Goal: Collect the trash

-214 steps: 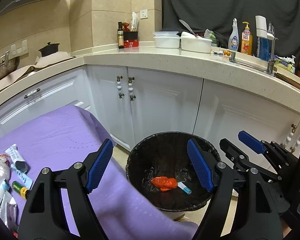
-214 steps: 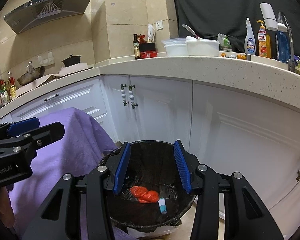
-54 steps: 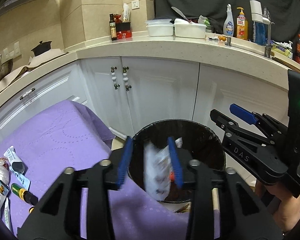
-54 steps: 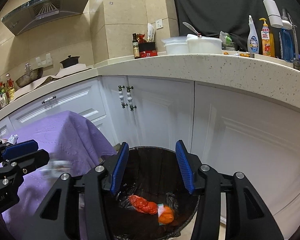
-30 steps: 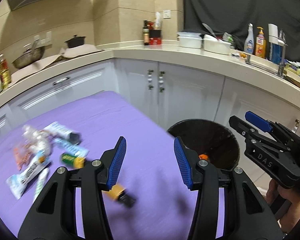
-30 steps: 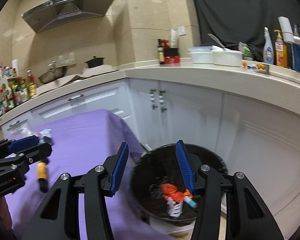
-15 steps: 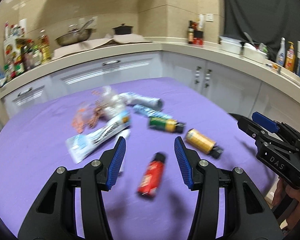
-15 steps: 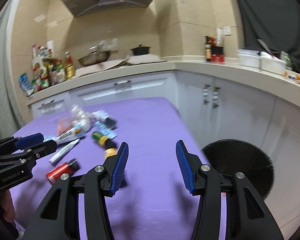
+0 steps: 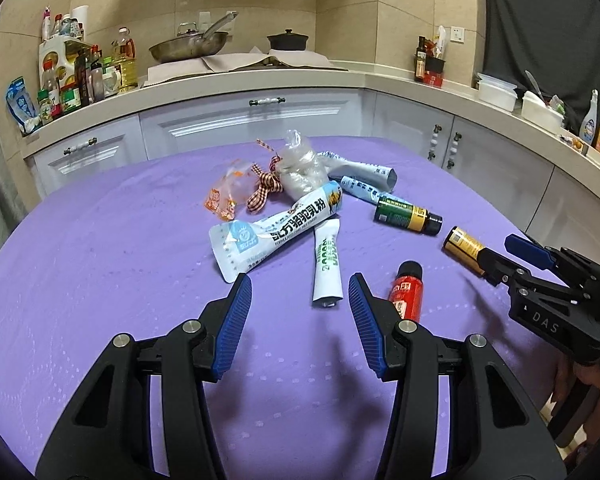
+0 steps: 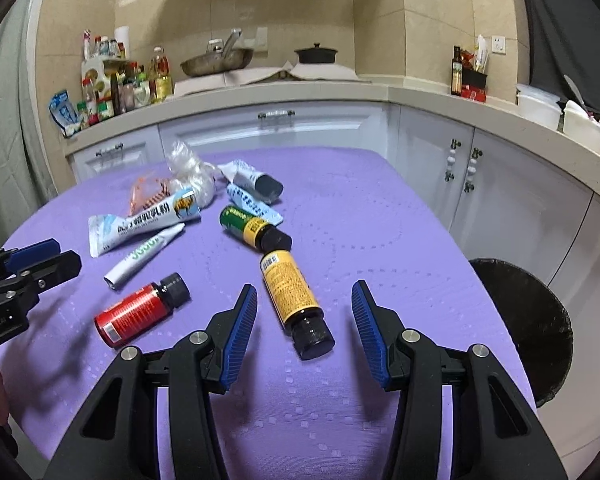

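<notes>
Right hand-held gripper (image 10: 304, 316) agape; yellow bottle (image 10: 290, 292) between fingers

black left gripper (image 9: 300, 312) and right gripper (image 10: 304, 320), ribbed blue pads, silver screws.

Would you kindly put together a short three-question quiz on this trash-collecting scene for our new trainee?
1. True or false: the left gripper is shut on the white tube.
2. Which bottle lies between the right gripper's fingers? A) red bottle B) yellow bottle C) green bottle
3. Fill in: the black trash bin stands off the ____ edge of the purple tablecloth in the right wrist view.

Key: 1 false, it is open and empty; 2 B; 3 right.
</notes>
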Available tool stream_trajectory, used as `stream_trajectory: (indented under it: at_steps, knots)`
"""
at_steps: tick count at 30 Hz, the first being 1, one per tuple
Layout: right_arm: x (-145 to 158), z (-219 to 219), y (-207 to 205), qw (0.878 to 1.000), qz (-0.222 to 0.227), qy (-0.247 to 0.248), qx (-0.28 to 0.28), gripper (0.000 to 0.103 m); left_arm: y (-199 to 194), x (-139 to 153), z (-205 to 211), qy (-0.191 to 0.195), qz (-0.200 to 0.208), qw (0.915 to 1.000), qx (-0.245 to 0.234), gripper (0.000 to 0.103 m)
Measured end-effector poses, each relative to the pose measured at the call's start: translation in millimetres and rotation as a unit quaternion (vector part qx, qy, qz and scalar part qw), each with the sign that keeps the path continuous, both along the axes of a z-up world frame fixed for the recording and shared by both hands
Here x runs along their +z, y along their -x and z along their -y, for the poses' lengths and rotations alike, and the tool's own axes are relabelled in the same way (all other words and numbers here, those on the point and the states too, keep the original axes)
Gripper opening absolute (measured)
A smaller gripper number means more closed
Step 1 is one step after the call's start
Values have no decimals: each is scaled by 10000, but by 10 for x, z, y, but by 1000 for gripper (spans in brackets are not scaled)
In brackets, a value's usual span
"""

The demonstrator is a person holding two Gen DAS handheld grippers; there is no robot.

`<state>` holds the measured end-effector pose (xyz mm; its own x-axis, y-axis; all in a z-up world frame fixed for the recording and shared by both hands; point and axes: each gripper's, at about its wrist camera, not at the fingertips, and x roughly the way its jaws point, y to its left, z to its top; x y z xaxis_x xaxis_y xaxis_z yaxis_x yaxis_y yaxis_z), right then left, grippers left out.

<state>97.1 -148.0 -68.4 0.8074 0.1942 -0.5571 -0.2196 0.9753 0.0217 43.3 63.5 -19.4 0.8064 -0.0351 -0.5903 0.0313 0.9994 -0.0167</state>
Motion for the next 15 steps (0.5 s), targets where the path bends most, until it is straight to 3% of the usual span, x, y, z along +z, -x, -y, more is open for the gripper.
stream_trajectory:
  at_steps: [3,6,8,9,15]
  knots:
    - [-33,-21,-28,9999,-150,75,27,49,-1,-20,0,17,-20,10000,-27,49]
    - [-69,-39,-61,9994,-318,125,101,38,0,-37,9,44,-49,10000,-53,49]
    - [-98,-45,-75,9989,-414,132,158,26,-1,-43,22,59,-59,9999,-71,54]
    - [-98,-44,-76,9990,-406,128,159,26,3,-43,28,62,-53,9999,-74,59]
    - [-67,-23,-4,9996,-226,94,125,25,39,-35,121,73,-23,9997,-217,59]
